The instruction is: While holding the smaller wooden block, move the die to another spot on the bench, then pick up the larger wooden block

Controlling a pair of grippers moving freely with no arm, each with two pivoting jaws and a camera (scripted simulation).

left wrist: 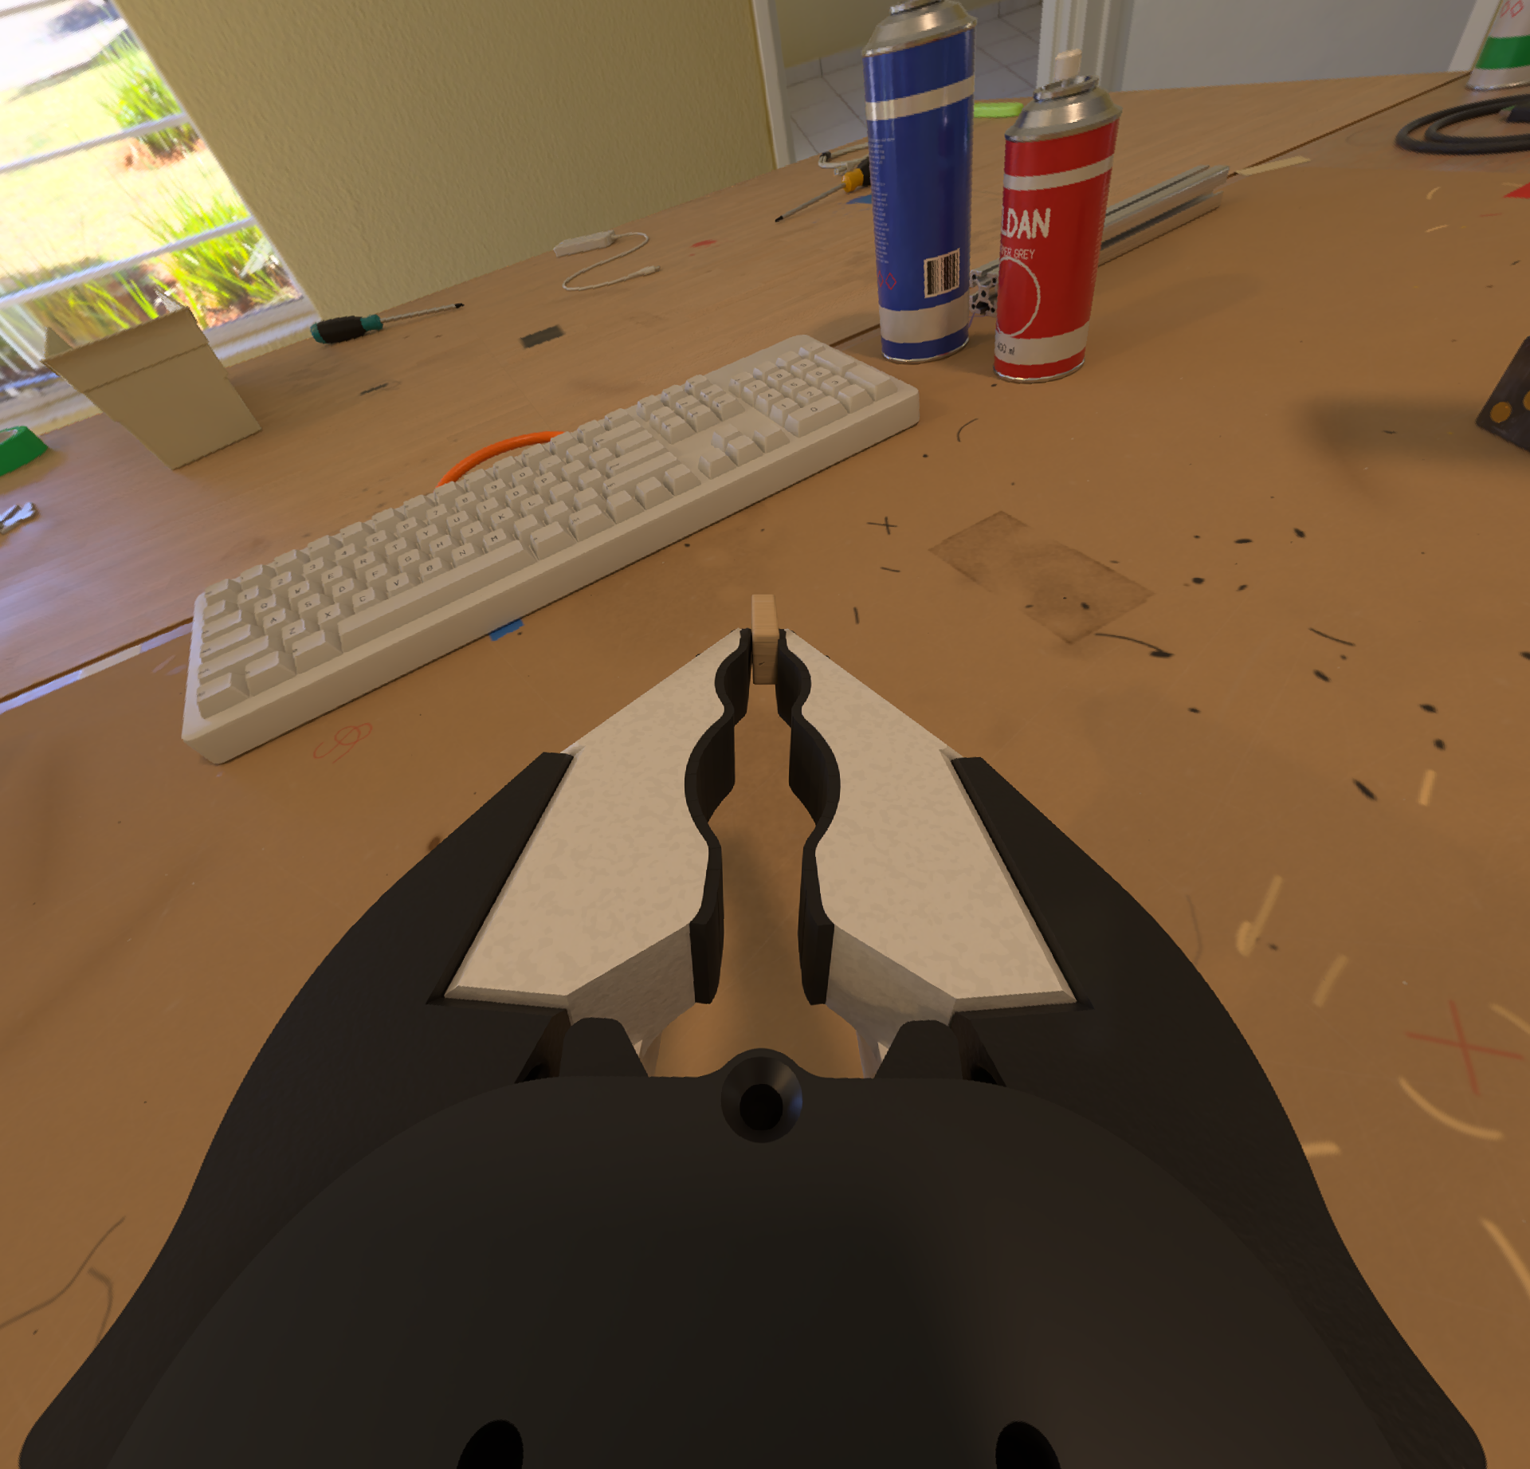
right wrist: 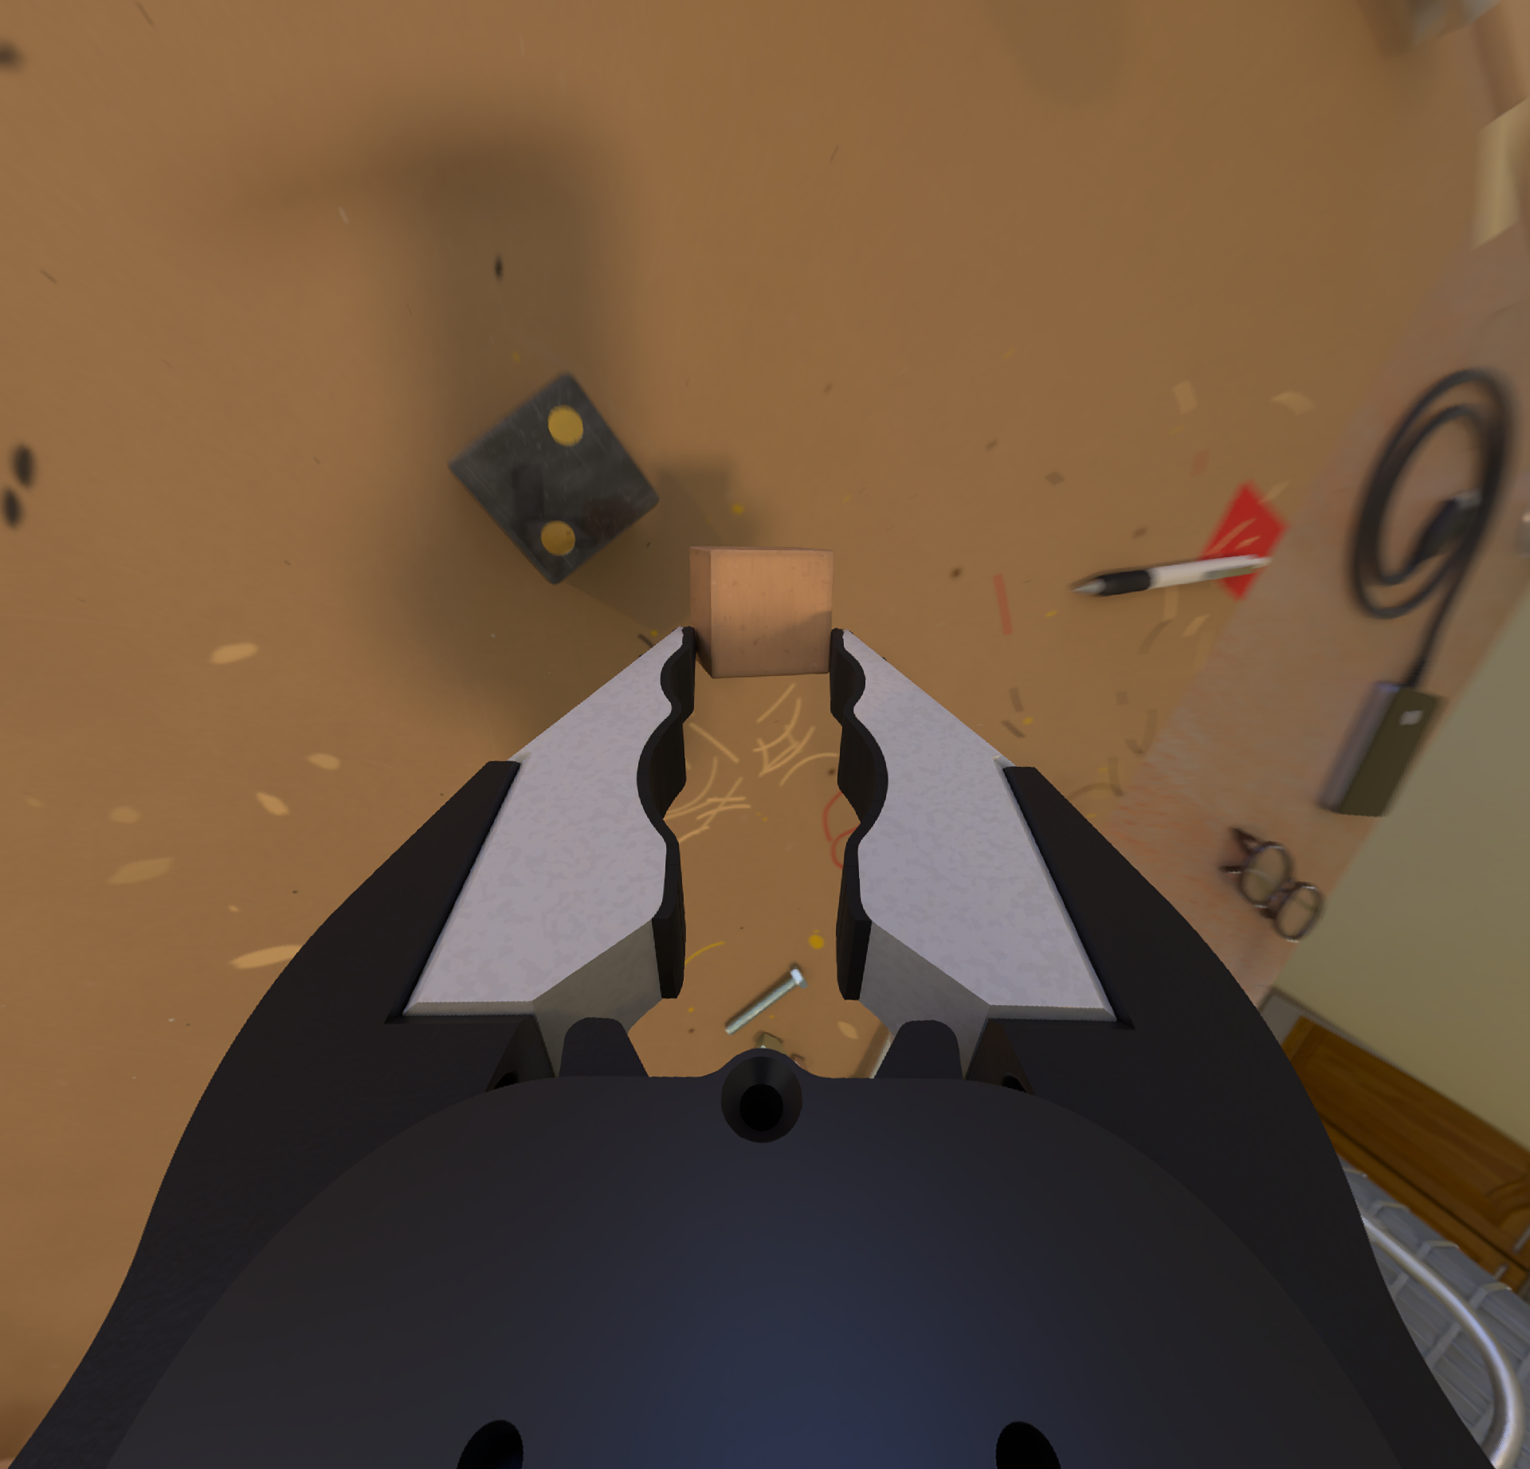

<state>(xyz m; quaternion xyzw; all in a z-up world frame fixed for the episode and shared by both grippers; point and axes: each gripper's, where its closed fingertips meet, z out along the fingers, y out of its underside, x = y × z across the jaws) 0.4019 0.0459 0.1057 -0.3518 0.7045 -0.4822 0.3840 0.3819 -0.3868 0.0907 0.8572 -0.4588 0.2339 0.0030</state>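
Observation:
In the left wrist view my left gripper (left wrist: 762,642) is shut on the smaller wooden block (left wrist: 762,638), a pale thin piece pinched at the fingertips above the bench. In the right wrist view my right gripper (right wrist: 762,642) is shut on the larger wooden block (right wrist: 762,611), a tan cube gripped between the fingertips and held above the bench. The die (right wrist: 553,477), black with yellow dots, lies on the bench to the left of and beyond the cube. Its corner also shows at the right edge of the left wrist view (left wrist: 1508,406).
A white keyboard (left wrist: 530,518), a blue spray can (left wrist: 919,187) and a red spray can (left wrist: 1051,237) stand ahead of the left gripper, with a cardboard box (left wrist: 157,390) and a screwdriver (left wrist: 372,322) farther left. A pen (right wrist: 1171,576), black cable (right wrist: 1424,502), bolt (right wrist: 766,999) and scissors (right wrist: 1275,891) lie near the right gripper.

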